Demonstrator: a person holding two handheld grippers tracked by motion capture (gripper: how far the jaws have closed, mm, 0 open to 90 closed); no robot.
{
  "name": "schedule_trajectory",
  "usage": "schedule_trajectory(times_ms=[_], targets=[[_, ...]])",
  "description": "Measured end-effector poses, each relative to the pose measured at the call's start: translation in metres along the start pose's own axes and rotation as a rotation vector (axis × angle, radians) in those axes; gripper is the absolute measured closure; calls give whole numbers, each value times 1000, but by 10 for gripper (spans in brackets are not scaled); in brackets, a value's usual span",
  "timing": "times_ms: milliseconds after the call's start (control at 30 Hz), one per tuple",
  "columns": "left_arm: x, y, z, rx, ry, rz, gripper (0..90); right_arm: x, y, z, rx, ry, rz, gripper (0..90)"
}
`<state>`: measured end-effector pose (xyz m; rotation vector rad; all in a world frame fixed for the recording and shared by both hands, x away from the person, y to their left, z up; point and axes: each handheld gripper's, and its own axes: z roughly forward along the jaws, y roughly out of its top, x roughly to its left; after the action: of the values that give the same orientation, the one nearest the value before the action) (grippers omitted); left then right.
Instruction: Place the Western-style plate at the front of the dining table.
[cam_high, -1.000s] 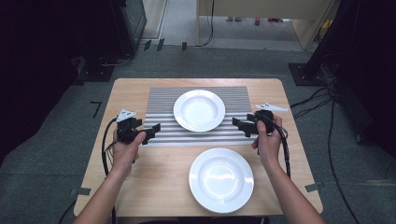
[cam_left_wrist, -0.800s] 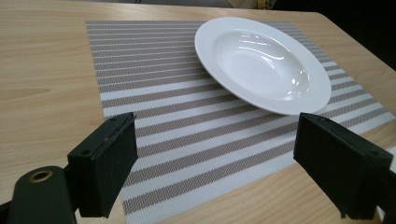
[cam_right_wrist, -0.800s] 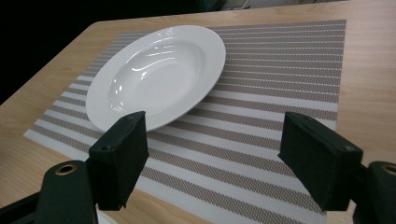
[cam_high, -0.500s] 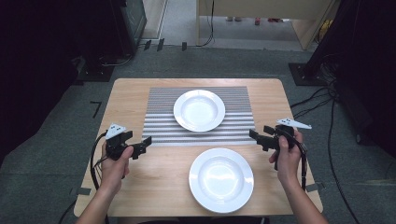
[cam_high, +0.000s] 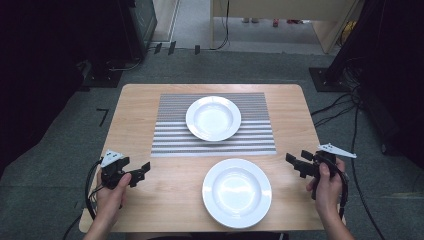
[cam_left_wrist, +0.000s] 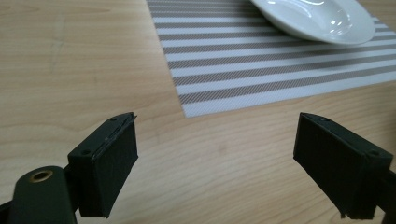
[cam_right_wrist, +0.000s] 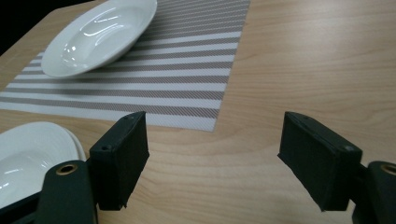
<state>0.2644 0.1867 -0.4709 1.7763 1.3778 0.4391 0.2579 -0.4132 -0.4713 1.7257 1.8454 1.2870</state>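
While both hands rest at the near corners of the pale wooden table (cam_high: 140, 125), neither tool holds anything. The left gripper (cam_high: 142, 172) sits at the near left, its black jaws standing wide apart over bare wood, as the left gripper view confirms. The right gripper (cam_high: 295, 164) hovers at the near right edge, jaws likewise spread wide with nothing between them.

Between the two, closest to the person, lies the round white shallow plate (cam_high: 237, 192), flat on the bare wood near the table's front edge. It sits slightly right of centre, so the right gripper seems the nearer tool: the plate's rim lies to its left and a little nearer, and the right gripper view catches that rim at the lower left (cam_right_wrist: 28, 154). From the left gripper the same plate lies well apart to the right.

Farther off, the grey-and-white striped rectangular placemat (cam_high: 172, 135) lies with its long side running left to right. On its far middle rests a second round white deep plate (cam_high: 213, 118), seen also at the top of the left gripper view (cam_left_wrist: 317, 18).
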Motion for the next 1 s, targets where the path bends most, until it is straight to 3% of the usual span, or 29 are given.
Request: schedule_trajectory(times_ms=[167,333,600,800,1000], targets=[[11,-15,-7,13,32,-19,136,-10,-14,-11,16,-27,11,246],[20,-34,-15,49,68,-13,136,-19,-30,-26,20,-48,25,248],[38,-50,-35,54,135,-24,136,-38,-51,-48,35,-93,58,250],[42,-59,-37,68,165,-15,136,-45,-61,-55,42,-128,71,253],[36,-66,-28,98,189,22,136,-41,-67,-46,83,-148,43,251]])
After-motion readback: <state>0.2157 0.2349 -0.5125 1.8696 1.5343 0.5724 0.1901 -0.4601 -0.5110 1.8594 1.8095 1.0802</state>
